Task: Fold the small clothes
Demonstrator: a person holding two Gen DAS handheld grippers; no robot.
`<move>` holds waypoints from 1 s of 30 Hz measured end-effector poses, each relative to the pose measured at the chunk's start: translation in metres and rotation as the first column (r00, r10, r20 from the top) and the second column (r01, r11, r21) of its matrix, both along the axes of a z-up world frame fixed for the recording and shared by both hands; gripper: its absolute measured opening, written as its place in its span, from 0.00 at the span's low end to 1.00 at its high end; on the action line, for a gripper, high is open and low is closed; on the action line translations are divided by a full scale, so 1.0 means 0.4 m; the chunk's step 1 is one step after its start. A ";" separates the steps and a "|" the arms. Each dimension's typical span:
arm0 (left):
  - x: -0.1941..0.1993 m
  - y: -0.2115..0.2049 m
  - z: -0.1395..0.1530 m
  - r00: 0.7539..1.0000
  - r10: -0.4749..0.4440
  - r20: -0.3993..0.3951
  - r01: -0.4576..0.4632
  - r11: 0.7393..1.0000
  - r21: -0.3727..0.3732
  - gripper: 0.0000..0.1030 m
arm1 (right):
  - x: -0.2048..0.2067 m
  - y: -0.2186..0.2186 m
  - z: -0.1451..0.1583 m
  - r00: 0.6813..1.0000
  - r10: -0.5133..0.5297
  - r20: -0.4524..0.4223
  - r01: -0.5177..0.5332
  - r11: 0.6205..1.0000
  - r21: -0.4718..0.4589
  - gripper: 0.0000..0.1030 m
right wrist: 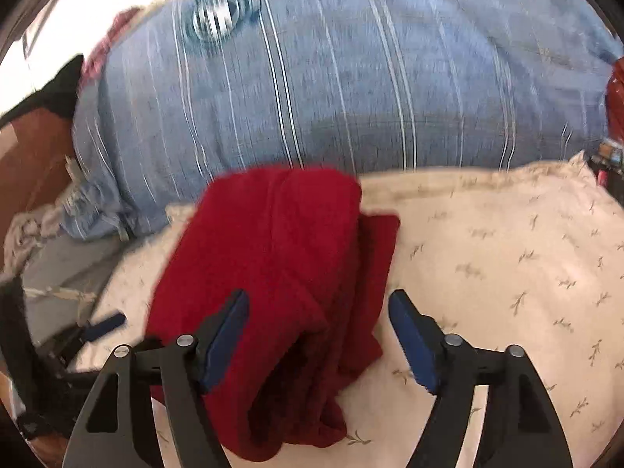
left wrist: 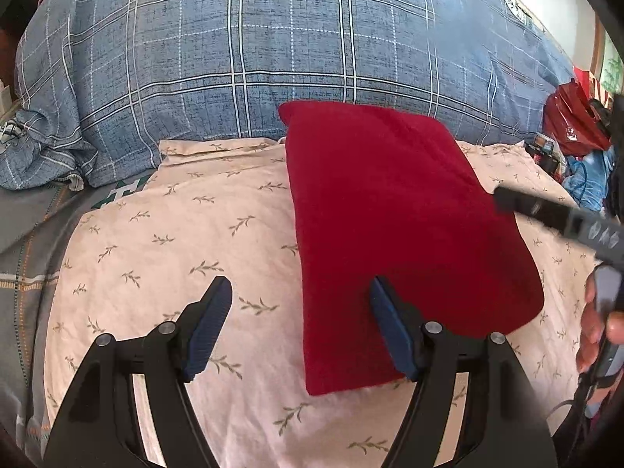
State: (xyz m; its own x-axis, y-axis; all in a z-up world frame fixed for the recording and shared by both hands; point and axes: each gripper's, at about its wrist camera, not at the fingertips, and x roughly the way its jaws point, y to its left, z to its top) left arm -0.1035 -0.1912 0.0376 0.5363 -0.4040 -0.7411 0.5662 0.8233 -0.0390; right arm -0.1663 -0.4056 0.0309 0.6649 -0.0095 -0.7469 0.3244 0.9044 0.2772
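Observation:
A folded dark red garment lies on a cream leaf-print sheet. My left gripper hovers open at its near left edge, the right pad over the red cloth and the left pad over the sheet. In the right wrist view the red garment looks bunched and thick at its near end. My right gripper stands open above it, and neither pad presses the cloth. One black finger of the right gripper reaches in from the right, with a person's hand behind it.
A puffy blue plaid duvet rises behind the sheet. A red bag and small clutter sit at the far right. Grey bedding lies on the left. The left gripper's blue pad shows at lower left in the right wrist view.

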 end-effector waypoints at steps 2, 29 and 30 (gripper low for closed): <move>0.004 -0.006 0.001 1.000 -0.008 0.008 0.008 1.000 0.007 0.71 | 0.009 -0.013 -0.028 1.000 -0.015 -0.020 0.016 0.999 0.039 0.71; 0.138 -0.075 -0.063 0.965 -0.178 -0.191 0.151 0.977 -0.148 0.99 | 0.054 -0.129 -0.137 0.997 0.012 0.074 -0.036 0.945 0.327 0.87; 0.143 -0.077 -0.067 0.963 -0.180 -0.200 0.150 0.977 -0.154 1.00 | 0.060 -0.125 -0.138 0.996 0.027 0.089 -0.054 0.946 0.320 0.87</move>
